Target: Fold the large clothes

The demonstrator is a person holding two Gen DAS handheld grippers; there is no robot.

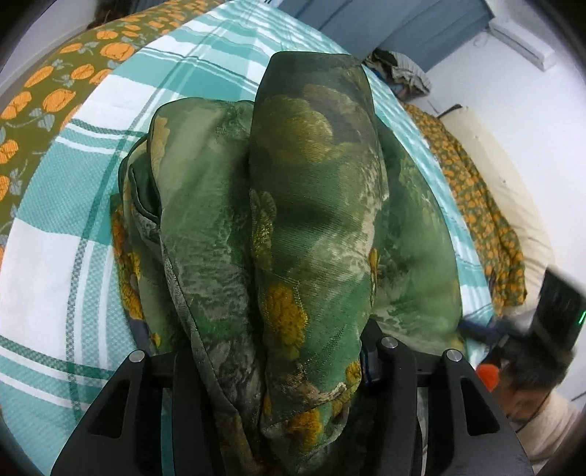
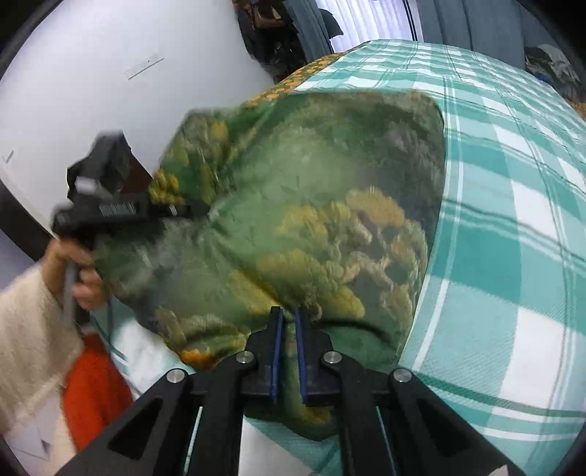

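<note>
A large green garment with yellow-orange flower print lies partly folded on the teal-and-white checked bed cover. My left gripper is shut on a bunched edge of the garment, which drapes over its fingers and hides them. In the right wrist view the same garment is lifted and stretched above the bed. My right gripper is shut on its near edge, blue pads pinching the cloth. The left gripper shows at the left, holding the other edge.
An olive blanket with orange flowers lies along the bed's far side and hangs off the right edge. White walls are close by. Blue curtains and a heap of clothes stand behind. An orange item lies below.
</note>
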